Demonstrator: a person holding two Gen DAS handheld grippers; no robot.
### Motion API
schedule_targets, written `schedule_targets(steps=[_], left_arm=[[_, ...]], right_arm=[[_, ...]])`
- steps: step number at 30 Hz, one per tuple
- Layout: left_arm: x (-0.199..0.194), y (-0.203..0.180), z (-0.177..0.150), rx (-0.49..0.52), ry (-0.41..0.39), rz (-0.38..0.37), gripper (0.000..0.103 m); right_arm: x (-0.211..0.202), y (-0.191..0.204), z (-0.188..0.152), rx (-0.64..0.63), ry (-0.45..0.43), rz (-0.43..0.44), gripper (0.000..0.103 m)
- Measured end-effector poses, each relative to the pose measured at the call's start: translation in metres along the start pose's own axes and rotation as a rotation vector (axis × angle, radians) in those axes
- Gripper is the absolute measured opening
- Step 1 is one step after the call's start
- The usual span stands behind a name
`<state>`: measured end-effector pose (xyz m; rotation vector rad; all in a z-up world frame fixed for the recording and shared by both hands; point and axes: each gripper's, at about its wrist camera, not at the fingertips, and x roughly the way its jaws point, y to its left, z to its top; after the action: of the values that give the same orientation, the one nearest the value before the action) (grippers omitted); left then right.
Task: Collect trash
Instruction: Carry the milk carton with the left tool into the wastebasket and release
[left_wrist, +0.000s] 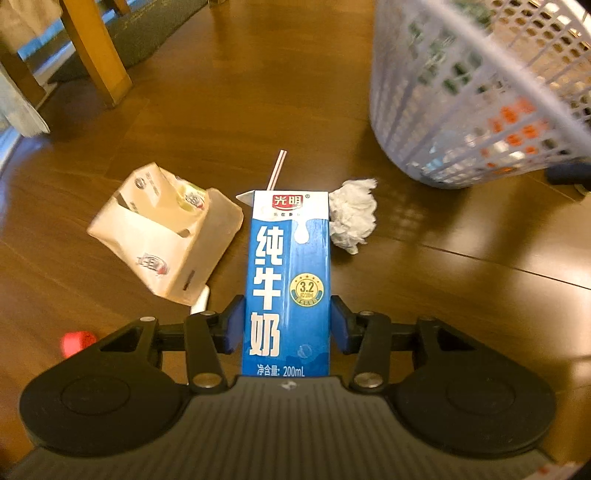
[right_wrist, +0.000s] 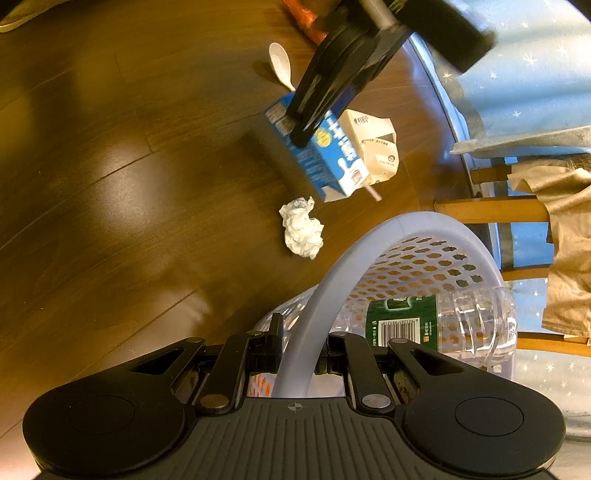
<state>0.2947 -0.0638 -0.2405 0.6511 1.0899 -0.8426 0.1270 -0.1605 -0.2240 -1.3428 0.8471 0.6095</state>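
My left gripper is shut on a blue-and-white milk carton with a straw, its blue pads on the carton's two sides. The right wrist view shows that carton lifted off the floor, over its own shadow, under the left gripper. A crushed beige carton lies left of it, and a crumpled white tissue lies right of it. My right gripper is shut on the rim of a white mesh basket. A clear plastic bottle with a green label lies inside the basket.
The floor is dark wood. A white plastic spoon lies beyond the cartons, and a small red object sits at the lower left. Wooden chair legs and a blue starred cloth stand close by. The basket hangs at the upper right.
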Motion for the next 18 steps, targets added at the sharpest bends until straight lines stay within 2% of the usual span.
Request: schedule_targets(steps=[7,18], left_arm=[[-0.067,-0.009,0.016,0.017,-0.039,0.034,0.042],[-0.176,-0.046,0.070,0.029,-0.155,0.029,0.042]], right_arm=[[-0.001,0.006,-0.002,-0.016,-0.007,-0.006,0.009],[-0.002,0.015,-0.005,-0.041,-0.016,-0.012,0.009]])
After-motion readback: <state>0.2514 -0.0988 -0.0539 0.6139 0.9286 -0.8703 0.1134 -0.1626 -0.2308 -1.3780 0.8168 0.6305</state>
